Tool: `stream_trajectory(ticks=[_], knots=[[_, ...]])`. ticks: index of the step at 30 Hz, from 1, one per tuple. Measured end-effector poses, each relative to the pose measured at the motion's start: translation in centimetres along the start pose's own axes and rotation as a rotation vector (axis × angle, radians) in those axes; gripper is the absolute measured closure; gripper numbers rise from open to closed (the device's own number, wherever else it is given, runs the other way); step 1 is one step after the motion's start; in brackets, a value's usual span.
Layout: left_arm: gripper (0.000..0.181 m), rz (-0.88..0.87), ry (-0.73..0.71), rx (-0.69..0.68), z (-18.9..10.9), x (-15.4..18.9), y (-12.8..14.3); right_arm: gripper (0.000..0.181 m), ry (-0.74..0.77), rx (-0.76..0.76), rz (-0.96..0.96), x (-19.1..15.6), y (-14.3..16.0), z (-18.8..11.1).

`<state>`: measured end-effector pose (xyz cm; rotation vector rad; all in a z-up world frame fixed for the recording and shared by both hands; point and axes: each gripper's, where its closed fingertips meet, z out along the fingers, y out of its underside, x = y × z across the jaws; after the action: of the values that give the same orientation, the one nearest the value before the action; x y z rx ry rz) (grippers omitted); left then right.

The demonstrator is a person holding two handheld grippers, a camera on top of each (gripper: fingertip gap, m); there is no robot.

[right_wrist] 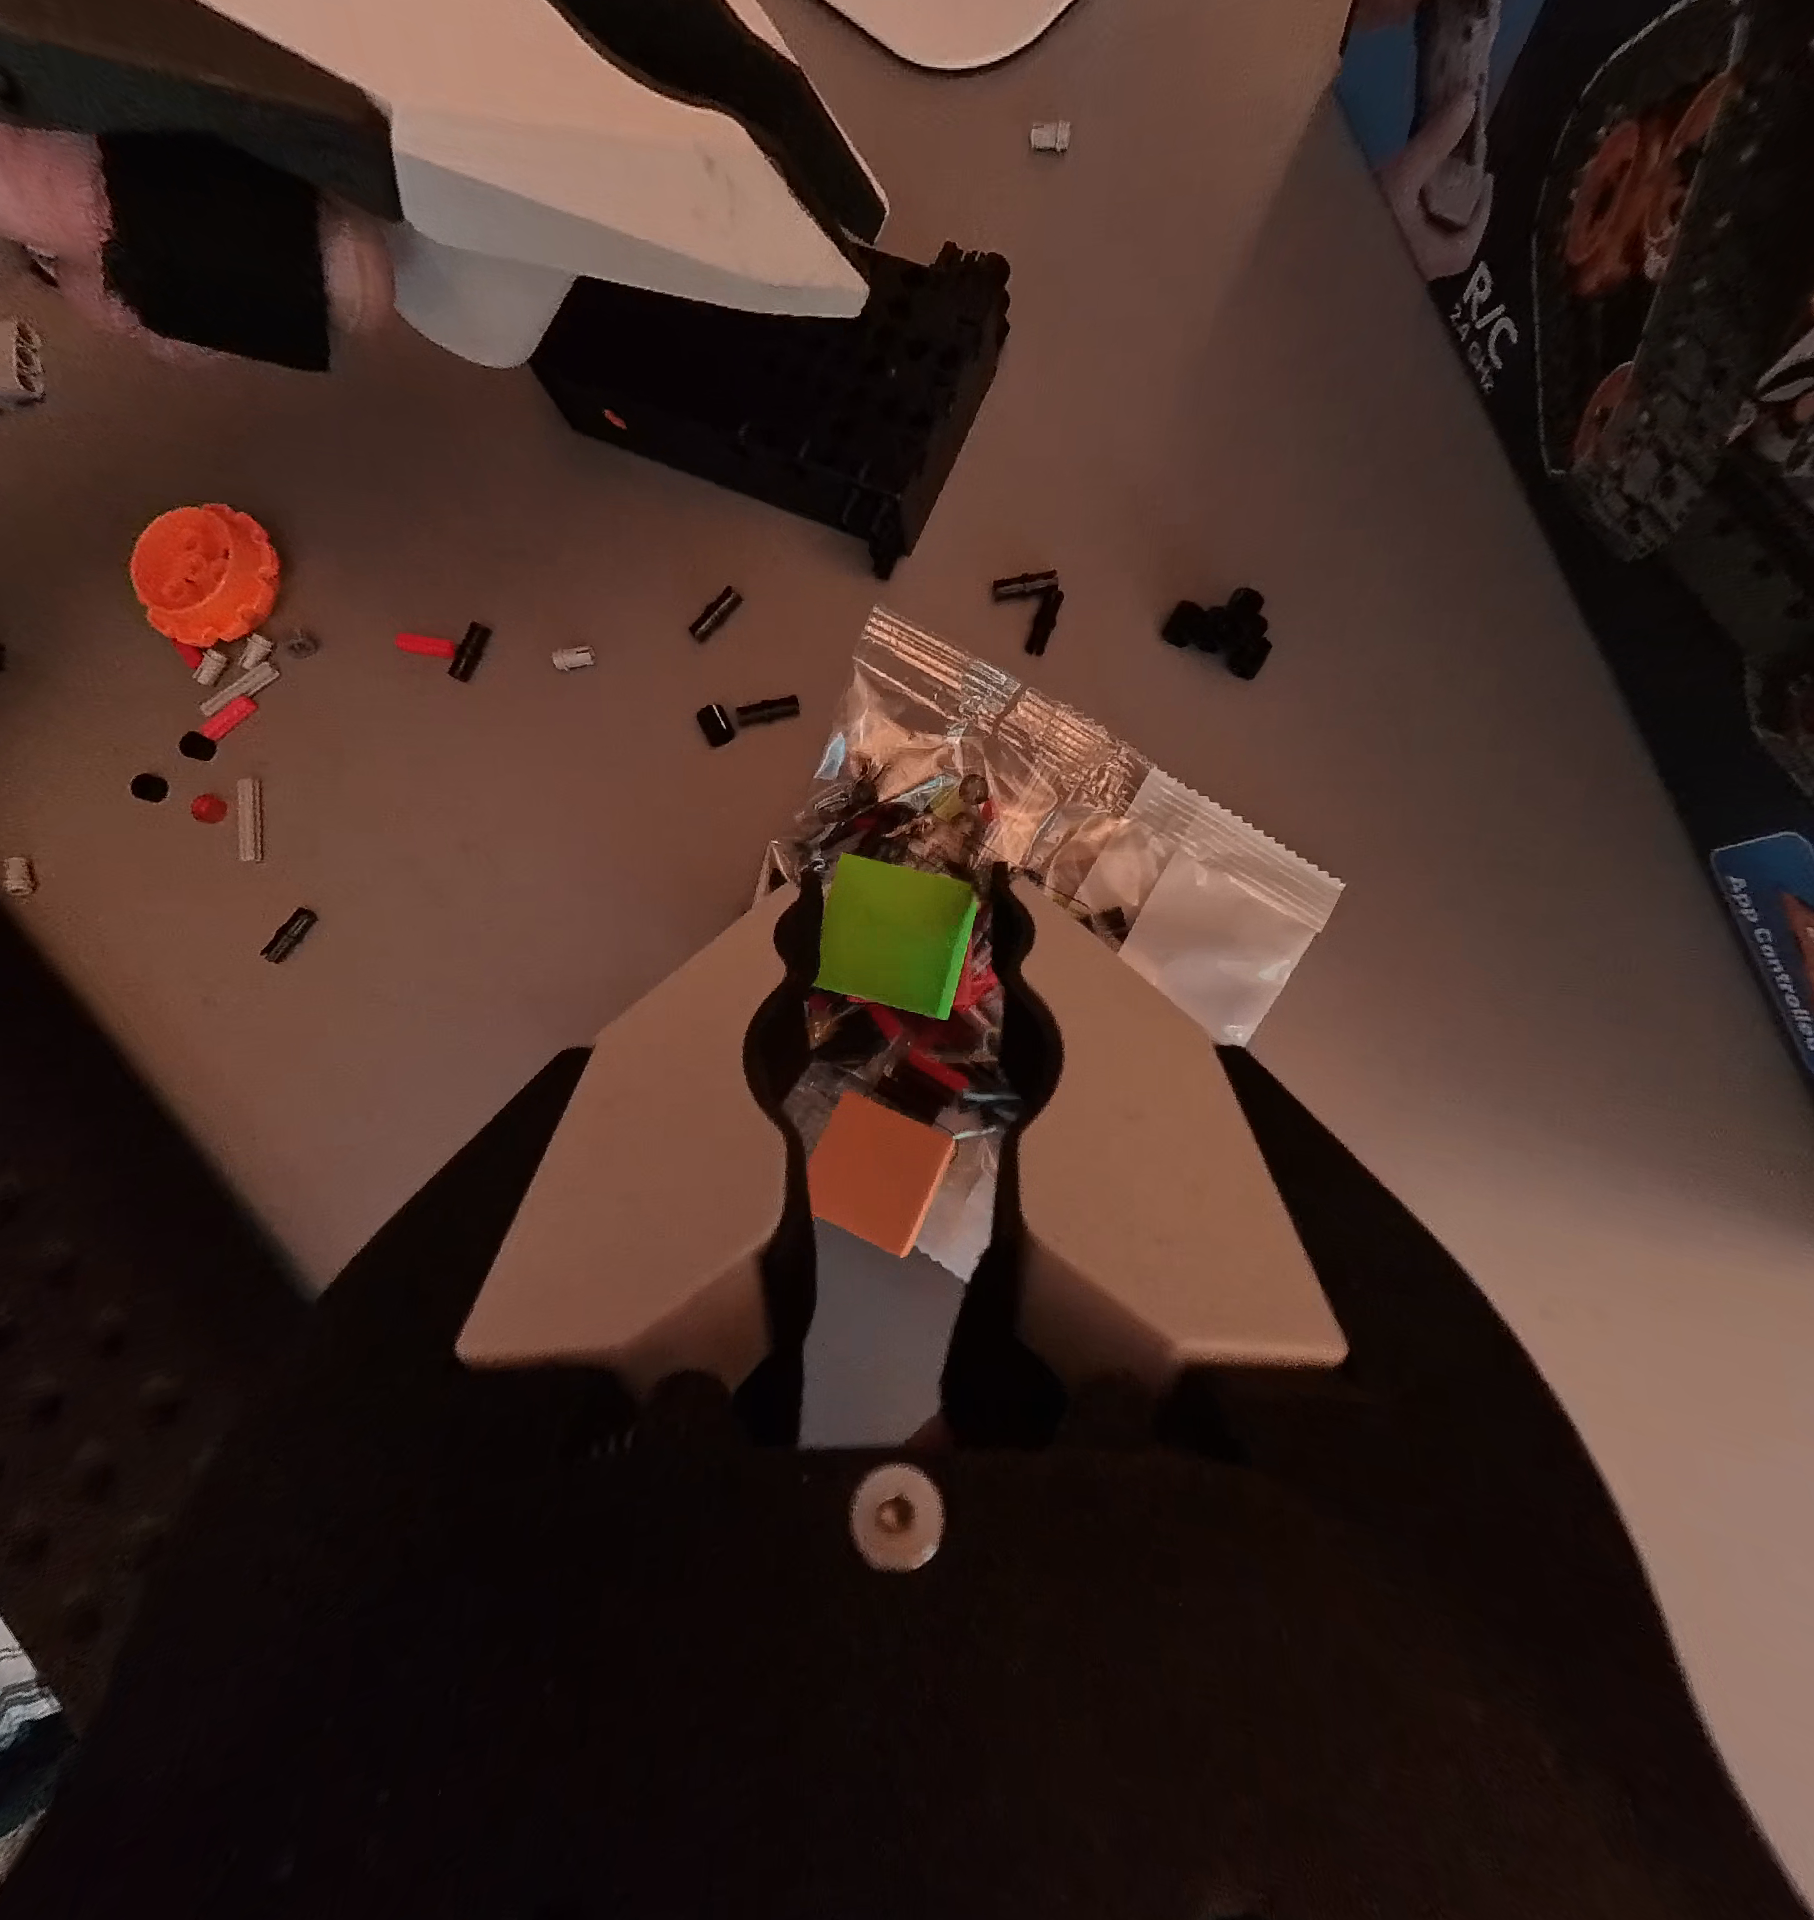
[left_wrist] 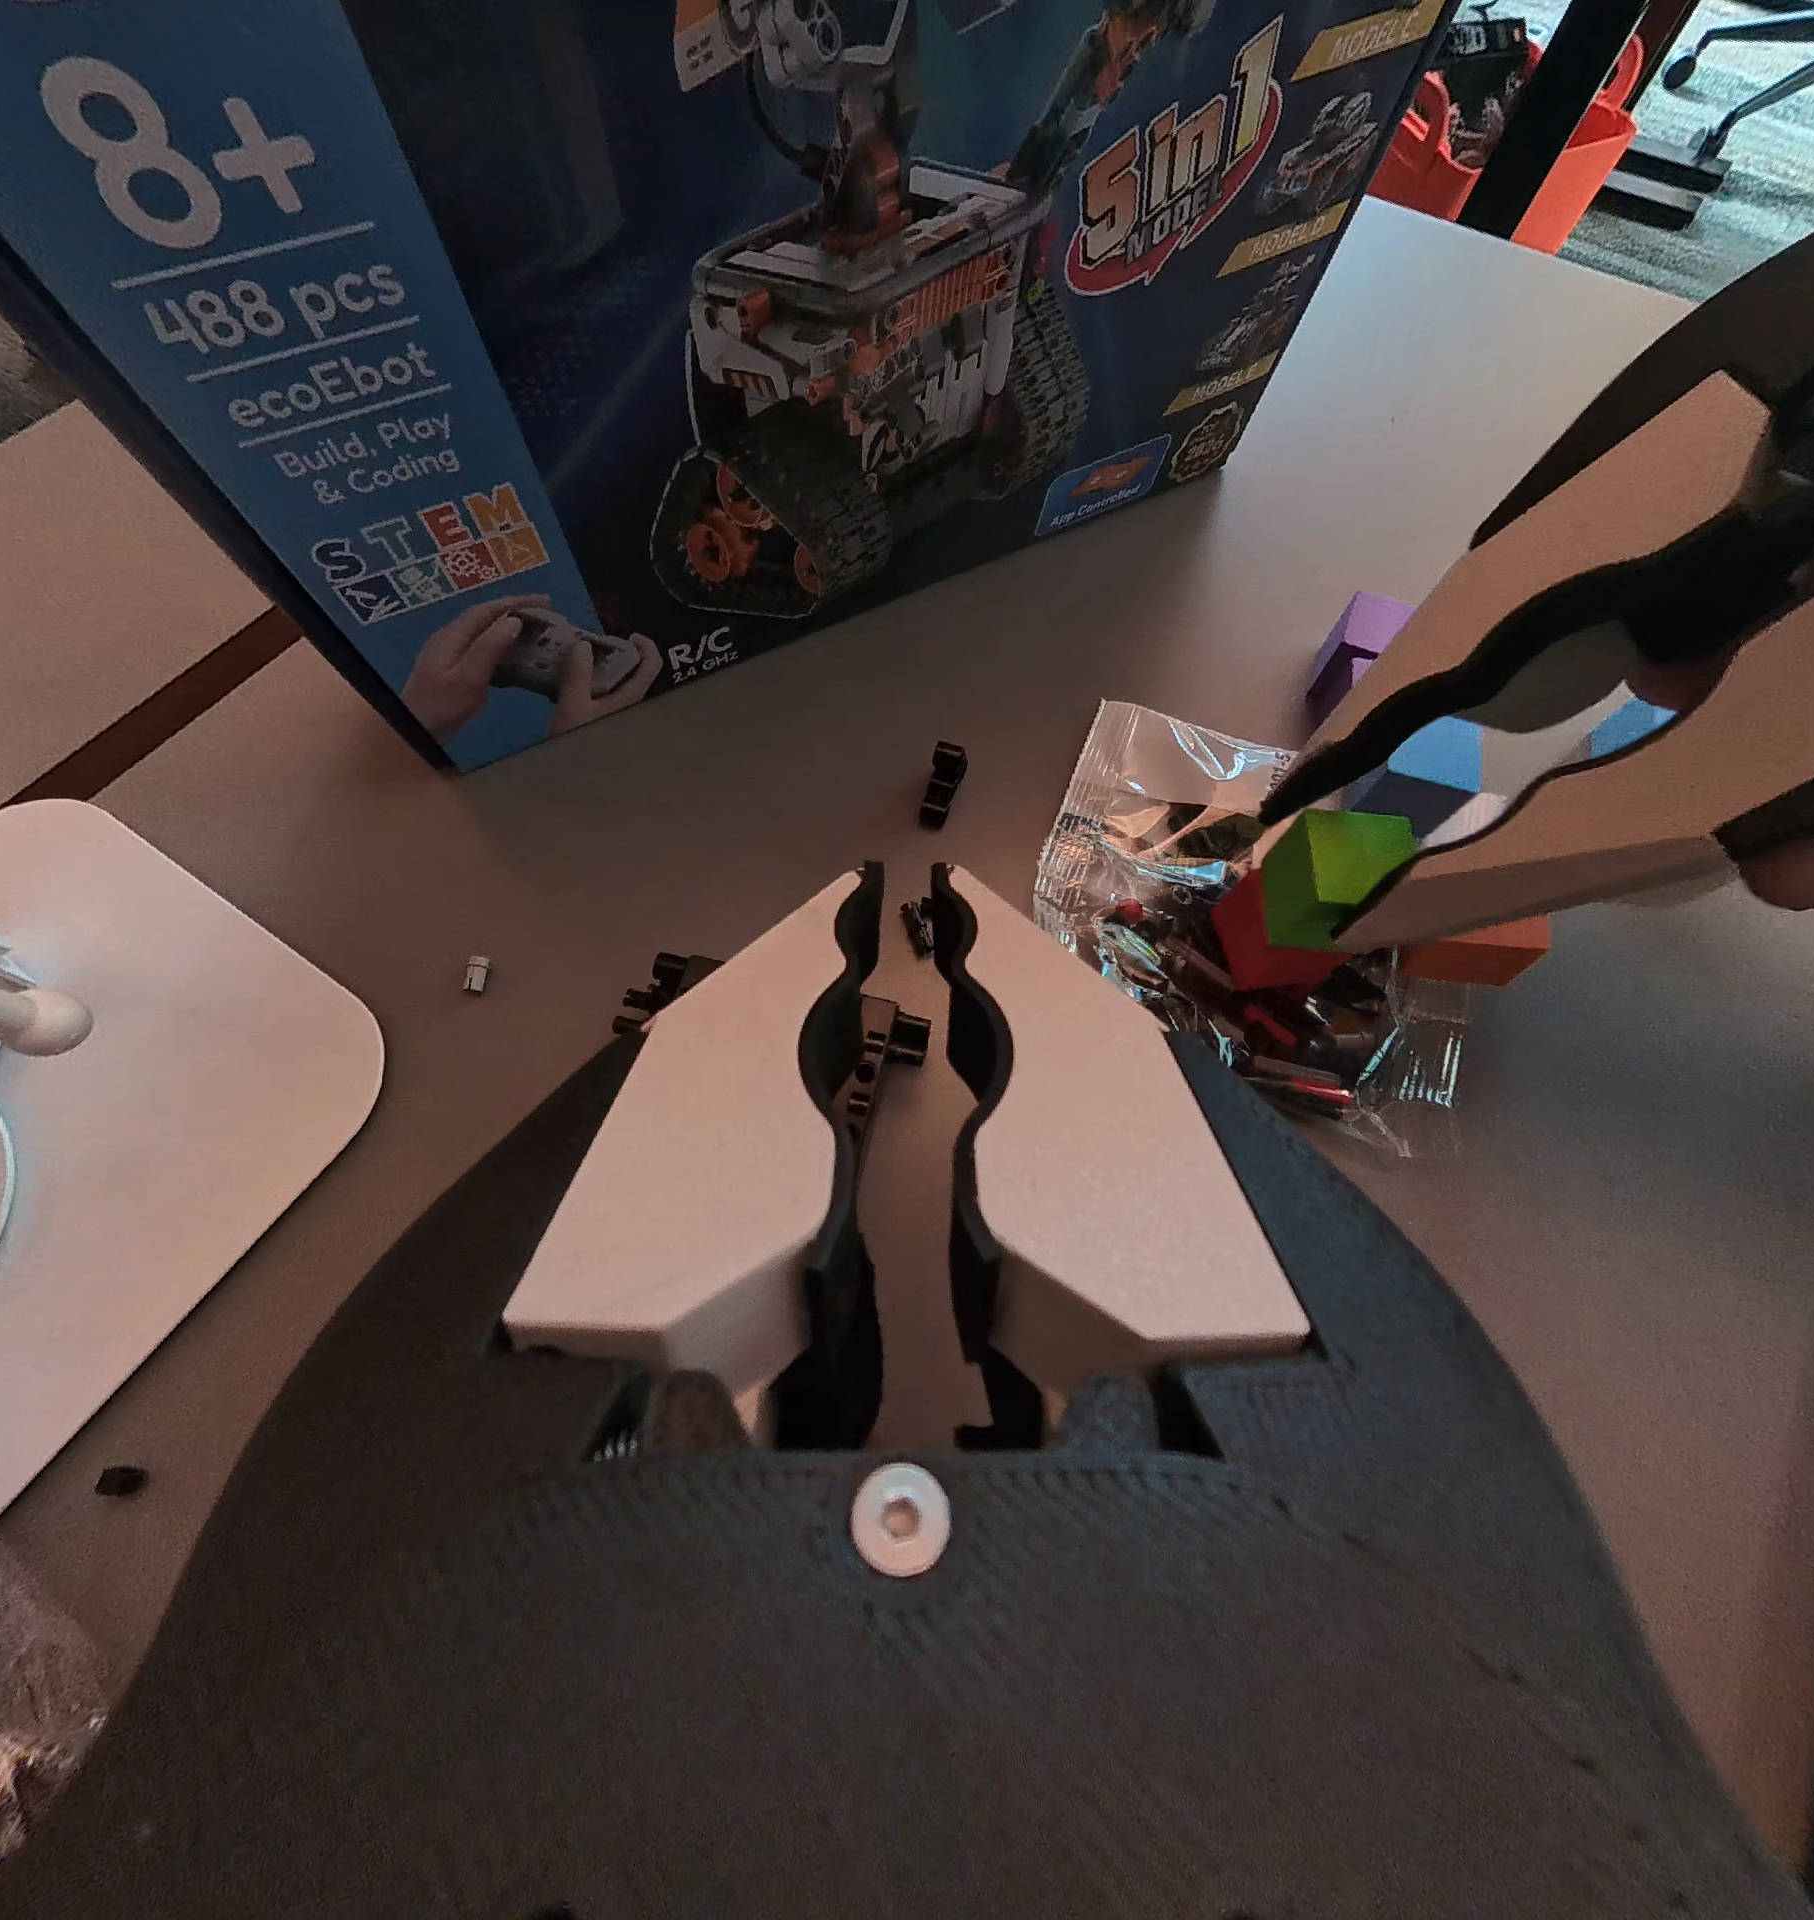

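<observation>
Right tongs [right_wrist: 898,894] you're pinching green cube [right_wrist: 895,935] over parts bag [right_wrist: 1048,821]; left tongs [left_wrist: 905,883] hanging slightly parted above black beam [left_wrist: 872,1060] on worktop [left_wrist: 1505,1351].

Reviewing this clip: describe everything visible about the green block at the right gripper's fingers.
The bright green cube-shaped block looks like matte painted wood or foam, with flat faces and clean edges. It sits tilted between the tips of the right gripper, whose fingers press its opposite sides. It hangs above the clear plastic bag of small red and black parts on the grey table. In the left wrist view a red block lies just under it; whether they touch is unclear.
</observation>
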<state>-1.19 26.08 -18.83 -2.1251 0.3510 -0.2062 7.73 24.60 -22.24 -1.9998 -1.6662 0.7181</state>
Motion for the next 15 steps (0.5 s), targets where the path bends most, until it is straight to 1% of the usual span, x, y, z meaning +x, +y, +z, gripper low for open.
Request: stream_trajectory(ticks=[5,8,11,15], knots=[[0.173,-0.006,-0.001,0.005,-0.1,-0.1,-0.1,0.136,0.03,-0.011,-0.049,-0.3,0.7,-0.6],[0.173,-0.004,0.0,0.006,-0.1,0.0,-0.1,0.132,0.044,-0.035,-0.073,-0.5,1.4,-0.2],[0.173,0.003,-0.001,0.003,-0.1,0.1,-0.1,0.135,0.068,-0.074,-0.081,-0.2,2.3,0.9],[0.173,0.003,-0.004,0.005,-0.2,0.0,-0.2,0.151,0.079,-0.063,-0.079,-0.1,2.3,1.6]])
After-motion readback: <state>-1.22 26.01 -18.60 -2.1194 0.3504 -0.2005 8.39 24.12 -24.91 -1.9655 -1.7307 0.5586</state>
